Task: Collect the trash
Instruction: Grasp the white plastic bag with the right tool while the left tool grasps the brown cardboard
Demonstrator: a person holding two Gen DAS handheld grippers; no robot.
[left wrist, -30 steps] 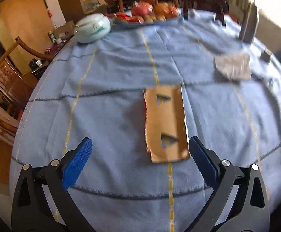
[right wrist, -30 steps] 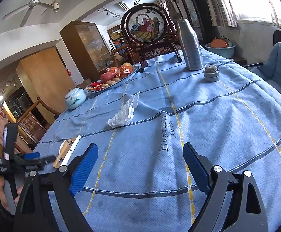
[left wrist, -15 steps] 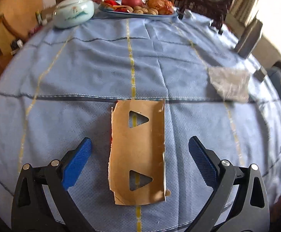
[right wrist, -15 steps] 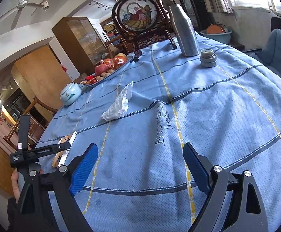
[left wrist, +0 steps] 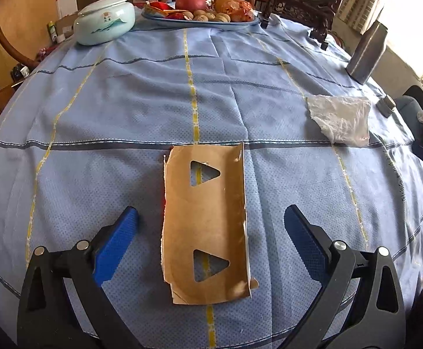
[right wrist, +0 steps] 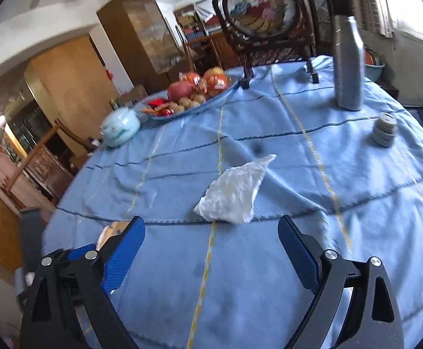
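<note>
moved: left gripper (left wrist: 208, 218) has closed in over the cardboard piece (left wrist: 207, 224); right gripper (right wrist: 211, 234) has swung to face the crumpled plastic wrap (right wrist: 234, 193) | cardboard: flat on table (left wrist: 109, 110), long axis pointing away toward fruit tray (left wrist: 202, 19); wrap to its right | jaws: both spread, empty

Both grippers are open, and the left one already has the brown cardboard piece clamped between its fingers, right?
Not clamped. The left wrist view shows the left gripper open, with the cardboard piece lying flat on the tablecloth between its fingers, untouched. The right gripper is open too.
</note>
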